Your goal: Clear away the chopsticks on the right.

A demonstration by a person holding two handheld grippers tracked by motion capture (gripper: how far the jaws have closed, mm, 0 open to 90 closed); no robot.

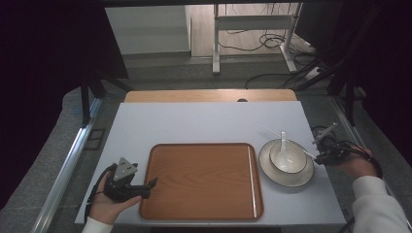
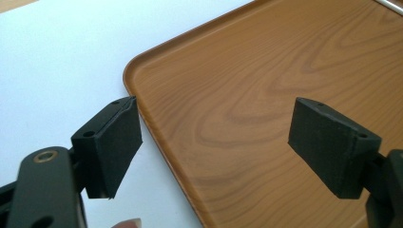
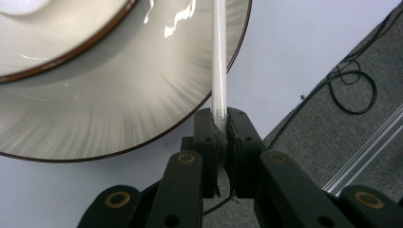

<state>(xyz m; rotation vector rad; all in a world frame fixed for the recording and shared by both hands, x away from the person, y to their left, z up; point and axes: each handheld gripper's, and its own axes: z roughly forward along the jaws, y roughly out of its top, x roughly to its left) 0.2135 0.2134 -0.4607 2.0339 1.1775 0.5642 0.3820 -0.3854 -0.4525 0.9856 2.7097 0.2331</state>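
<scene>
- Where the person's side of the table (image 1: 204,121) begins, the wooden tray (image 1: 201,180) serves as landmark; its bed lies bare.
- At the tray's near left corner, the left gripper (image 1: 151,185) hovers with jaws wide apart, nothing between them.
- Right of the tray sits the plate (image 1: 272,175), carrying a white bowl (image 1: 293,161) with a spoon (image 1: 283,141).
- Beyond the plate's right rim, the right gripper (image 1: 317,158) has its jaws clamped on a thin white stick (image 3: 219,71), which extends across the plate.
- Step in hand, by judgement: gripping the stick. The next move likely calls for a steady lift, without tipping the bowl.
</scene>
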